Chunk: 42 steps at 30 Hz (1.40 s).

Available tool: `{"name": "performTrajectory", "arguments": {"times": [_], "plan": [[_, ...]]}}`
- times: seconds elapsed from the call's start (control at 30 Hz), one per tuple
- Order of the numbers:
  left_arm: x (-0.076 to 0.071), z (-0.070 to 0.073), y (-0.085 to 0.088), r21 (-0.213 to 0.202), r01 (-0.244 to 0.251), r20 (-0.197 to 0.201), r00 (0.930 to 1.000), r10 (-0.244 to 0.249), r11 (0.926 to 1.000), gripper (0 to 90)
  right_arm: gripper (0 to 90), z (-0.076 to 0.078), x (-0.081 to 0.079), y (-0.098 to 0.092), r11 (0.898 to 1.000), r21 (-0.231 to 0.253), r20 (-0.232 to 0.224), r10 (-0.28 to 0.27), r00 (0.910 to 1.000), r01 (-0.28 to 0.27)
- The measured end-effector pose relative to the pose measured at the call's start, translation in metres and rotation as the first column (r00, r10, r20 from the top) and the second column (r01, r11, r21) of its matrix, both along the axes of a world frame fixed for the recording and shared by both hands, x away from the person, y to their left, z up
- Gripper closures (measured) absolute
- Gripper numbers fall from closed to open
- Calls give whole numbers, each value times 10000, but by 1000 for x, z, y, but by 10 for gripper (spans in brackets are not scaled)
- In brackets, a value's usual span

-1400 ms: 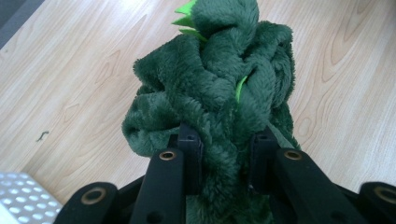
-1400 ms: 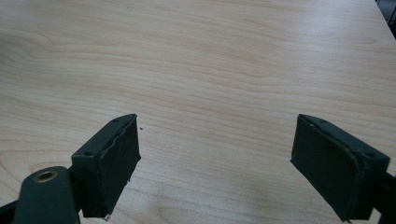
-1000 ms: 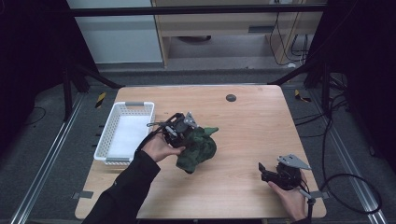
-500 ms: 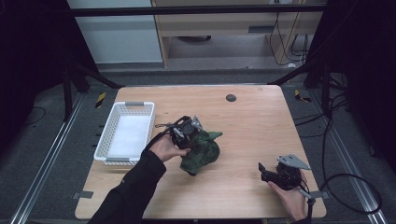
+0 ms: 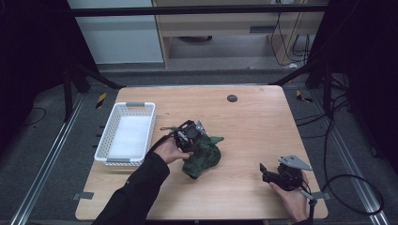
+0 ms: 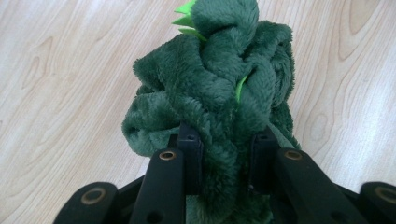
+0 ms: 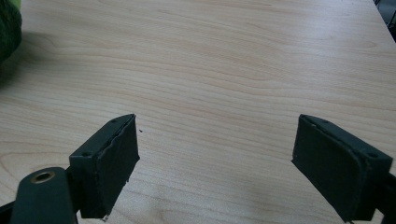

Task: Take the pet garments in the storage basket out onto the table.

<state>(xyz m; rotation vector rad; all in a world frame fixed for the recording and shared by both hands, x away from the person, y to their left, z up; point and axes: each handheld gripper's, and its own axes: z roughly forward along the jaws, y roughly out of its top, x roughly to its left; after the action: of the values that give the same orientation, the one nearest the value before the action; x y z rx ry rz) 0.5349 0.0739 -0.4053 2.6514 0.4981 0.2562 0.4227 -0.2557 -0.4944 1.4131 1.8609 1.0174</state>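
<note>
A dark green plush toy [image 5: 202, 157] with bright green spikes lies on the wooden table [image 5: 248, 126] near its middle. My left gripper [image 5: 195, 140] is shut on it; in the left gripper view both black jaws pinch a fold of the plush toy [image 6: 219, 93] just above the wood. My right gripper [image 5: 264, 171] rests open at the table's front right, held by a hand, pointing left. In the right gripper view its gripper [image 7: 217, 163] has wide-apart pads over bare wood, and an edge of the plush toy [image 7: 8, 28] shows at the top left.
A white mesh basket [image 5: 106, 141] stands at the table's left side, close to my left forearm. A small dark round disc [image 5: 232, 98] sits near the far edge. Black frame struts and cables surround the table.
My left gripper has carried the plush toy down and to the right, lowering it onto the table. The right gripper has stayed where it was.
</note>
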Motion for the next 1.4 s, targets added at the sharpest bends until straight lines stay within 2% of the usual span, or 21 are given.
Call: {"name": "performTrajectory", "arguments": {"times": [0.3,0.4,0.57,0.8,0.9,1.1,1.33,1.37,1.4], "plan": [[3,-12,-1,176,-103,-267,9996,107,9998,690,141,0,0,0,10000,41,-41,25,10000,-25],[4,-13,0,104,-171,-350,9992,174,9998,672,141,0,0,0,10000,32,-42,28,10000,-27],[4,-12,1,83,-138,-325,9994,141,9999,598,141,0,0,0,10000,51,-61,10,10000,-10],[2,-9,7,-175,-188,-230,9996,184,9997,501,140,0,0,0,10000,42,-54,4,10000,-4],[1,-5,12,-376,-238,-120,9997,234,9990,481,140,0,0,0,10000,30,-41,13,10000,-13],[-4,6,25,-1078,-352,38,9994,358,9935,414,139,0,0,0,10000,32,-54,-17,10000,17],[-13,10,40,-1870,-765,341,9959,843,9794,350,138,0,0,0,10000,30,-48,-32,10000,33],[-15,11,46,-2120,-917,430,9937,1031,9730,334,137,0,0,0,10000,32,-51,-37,10000,37],[-15,11,46,-2120,-917,430,9937,1031,9730,331,137,0,0,0,10000,32,-51,-37,10000,37]]}}
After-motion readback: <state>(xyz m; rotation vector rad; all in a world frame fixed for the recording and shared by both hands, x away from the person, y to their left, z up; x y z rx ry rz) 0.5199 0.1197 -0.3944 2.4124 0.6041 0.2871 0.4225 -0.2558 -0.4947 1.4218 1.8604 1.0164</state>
